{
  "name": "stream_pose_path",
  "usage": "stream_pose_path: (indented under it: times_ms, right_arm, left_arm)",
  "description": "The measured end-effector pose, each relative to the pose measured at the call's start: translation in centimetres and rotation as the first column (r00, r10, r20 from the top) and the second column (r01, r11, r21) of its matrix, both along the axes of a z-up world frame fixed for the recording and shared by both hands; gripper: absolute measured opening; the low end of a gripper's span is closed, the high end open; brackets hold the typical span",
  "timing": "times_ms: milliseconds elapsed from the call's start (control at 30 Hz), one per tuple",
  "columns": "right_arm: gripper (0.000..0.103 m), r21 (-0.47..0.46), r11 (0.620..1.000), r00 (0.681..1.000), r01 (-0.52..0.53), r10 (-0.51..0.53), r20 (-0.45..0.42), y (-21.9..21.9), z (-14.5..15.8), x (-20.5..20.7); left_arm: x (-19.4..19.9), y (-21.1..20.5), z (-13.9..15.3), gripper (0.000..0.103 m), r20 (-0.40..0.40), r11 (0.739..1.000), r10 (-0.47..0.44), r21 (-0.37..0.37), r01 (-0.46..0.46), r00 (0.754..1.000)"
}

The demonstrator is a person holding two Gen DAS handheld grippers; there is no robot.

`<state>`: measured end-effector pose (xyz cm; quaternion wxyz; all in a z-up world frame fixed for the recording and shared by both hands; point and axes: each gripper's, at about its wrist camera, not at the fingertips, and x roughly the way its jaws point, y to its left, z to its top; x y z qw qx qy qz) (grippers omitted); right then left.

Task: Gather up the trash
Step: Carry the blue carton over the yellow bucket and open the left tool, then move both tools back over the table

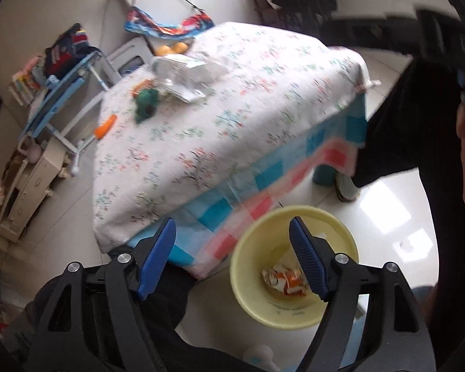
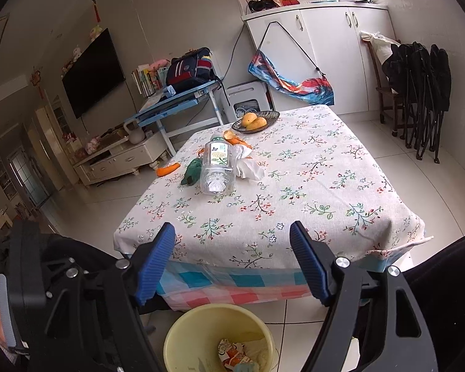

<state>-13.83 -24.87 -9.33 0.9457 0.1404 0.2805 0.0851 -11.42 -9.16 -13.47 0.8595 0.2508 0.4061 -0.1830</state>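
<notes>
A yellow bin (image 1: 254,294) stands on the floor by the table's front edge and holds an orange and white wrapper (image 1: 283,279). My left gripper (image 1: 232,226) hangs open above the bin's rim with nothing between its fingers. My right gripper (image 2: 232,228) is open and empty over the front edge of the table (image 2: 310,186), with the bin (image 2: 183,341) below it. On the floral cloth lie a clear plastic bottle (image 2: 217,167), a crumpled tissue (image 2: 248,167), a green crumpled scrap (image 2: 192,170), orange peel (image 2: 232,136) and an orange piece (image 2: 168,169) at the left edge.
A plate of yellow fruit (image 2: 255,121) sits at the table's far side. A blue desk (image 2: 170,105) and a low TV cabinet (image 2: 117,158) stand left; folded black chairs (image 2: 418,93) lean at the right wall. A person's dark clothing (image 1: 403,124) is right of the table.
</notes>
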Motion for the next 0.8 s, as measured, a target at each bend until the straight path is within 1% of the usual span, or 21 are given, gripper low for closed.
stream_pose_path:
  times_ms: [67,133,200,267,433,500,667,800]
  right_arm:
    - [0.075,-0.015,1.0,1.0,0.005,-0.005,0.011,0.2,0.2,-0.1]
    - [0.077,-0.032,0.999,1.0,0.01,-0.009,0.022,0.4,0.3,-0.3]
    - [0.078,-0.046,0.999,1.0,0.012,-0.011,0.028,0.6,0.4,-0.3]
    - [0.079,-0.06,0.998,0.999,0.013,-0.011,0.034,0.8,0.5,-0.3]
    - [0.081,-0.085,0.996,0.999,0.008,-0.004,0.044,1.3,0.6,-0.2]
    - [0.081,-0.092,0.996,0.999,0.007,-0.002,0.049,1.5,0.7,-0.3]
    - [0.081,-0.104,0.995,0.998,0.004,0.002,0.055,1.8,0.6,-0.4]
    - [0.081,-0.107,0.994,0.998,0.002,0.004,0.056,1.9,0.6,-0.3]
  left_arm:
    - [0.6,1.1,1.6,0.08,0.066,0.996,0.071,-0.059,-0.067,0.995]
    - [0.9,2.2,3.2,0.088,0.143,0.985,0.145,-0.117,-0.128,0.979]
    - [1.1,3.2,4.5,0.089,0.18,0.971,0.195,-0.171,-0.165,0.964]
    - [1.3,4.0,5.4,0.09,0.206,0.957,0.246,-0.209,-0.203,0.947]
    - [1.6,5.5,6.5,0.091,0.23,0.925,0.329,-0.272,-0.264,0.916]
    - [1.6,5.8,6.7,0.091,0.228,0.917,0.346,-0.289,-0.276,0.91]
    - [1.5,5.9,6.9,0.092,0.242,0.91,0.364,-0.297,-0.288,0.899]
    - [1.3,5.8,6.9,0.092,0.247,0.909,0.366,-0.301,-0.288,0.897]
